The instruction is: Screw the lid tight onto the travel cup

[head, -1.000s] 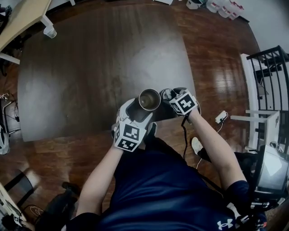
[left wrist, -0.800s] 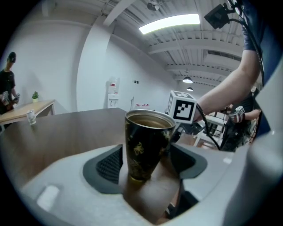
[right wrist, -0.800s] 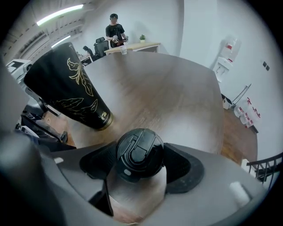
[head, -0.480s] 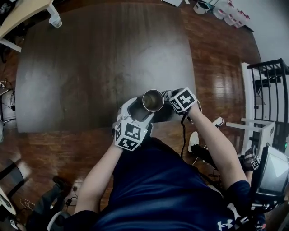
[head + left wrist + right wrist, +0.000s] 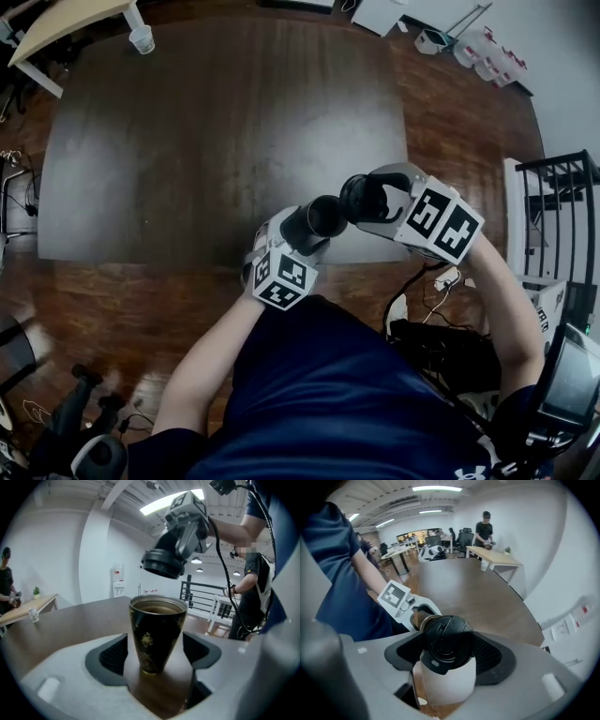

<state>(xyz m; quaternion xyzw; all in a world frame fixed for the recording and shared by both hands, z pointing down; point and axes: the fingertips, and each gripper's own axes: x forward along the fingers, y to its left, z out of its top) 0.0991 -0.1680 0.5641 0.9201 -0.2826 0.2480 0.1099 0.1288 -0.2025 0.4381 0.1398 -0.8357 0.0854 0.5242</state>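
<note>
A black travel cup [image 5: 157, 630] with gold marks stands open-topped on the dark table [image 5: 187, 141] near its front edge. My left gripper [image 5: 302, 234] surrounds it; its jaws have just been opening, and both pads stand a little clear of the cup [image 5: 319, 216]. My right gripper [image 5: 370, 199] is shut on the black lid [image 5: 446, 637], whose pale lower part shows beneath. In the left gripper view the lid [image 5: 163, 563] hangs above and slightly right of the cup's rim. In the right gripper view the left gripper [image 5: 401, 599] sits behind the lid.
A small clear cup [image 5: 142, 39] stands at the table's far left corner beside a light wooden desk [image 5: 66, 23]. White containers [image 5: 483, 47] lie on the floor at far right. A black railing [image 5: 562, 216] is at the right. A person [image 5: 485, 527] stands at a far desk.
My right gripper has lifted off the table with the lid, rolled, and now hangs above and right of the cup. The left gripper stays around the cup.
</note>
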